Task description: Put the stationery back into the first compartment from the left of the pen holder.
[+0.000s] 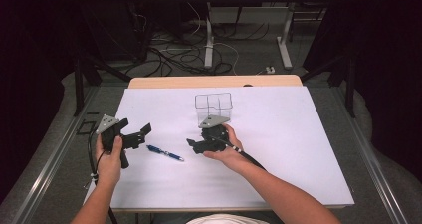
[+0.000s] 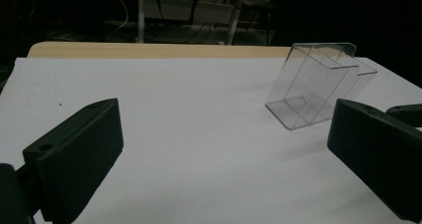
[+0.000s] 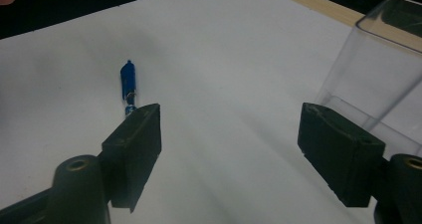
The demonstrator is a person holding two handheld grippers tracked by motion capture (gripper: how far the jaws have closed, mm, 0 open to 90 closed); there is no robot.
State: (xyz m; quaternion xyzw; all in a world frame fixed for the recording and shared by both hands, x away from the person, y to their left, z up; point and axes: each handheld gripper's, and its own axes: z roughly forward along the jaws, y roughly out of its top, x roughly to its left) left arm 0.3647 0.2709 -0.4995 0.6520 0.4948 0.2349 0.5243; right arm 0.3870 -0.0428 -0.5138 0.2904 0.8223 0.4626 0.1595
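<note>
Both hand-held grippers, left [image 1: 141, 134] and right [image 1: 195, 145], are held wide apart; the light, slippery blue pen [image 1: 164, 153] is best pinched mid-barrel.

Your right gripper [image 3: 229, 149] hangs over the white table surface [image 3: 224, 59] with its two black jaws spread wide and nothing between them. A blue pen [image 3: 128, 82] lies beyond your left jaw, its near end hidden behind it. A clear plastic container [image 3: 383, 69] stands just behind your right jaw.
</note>
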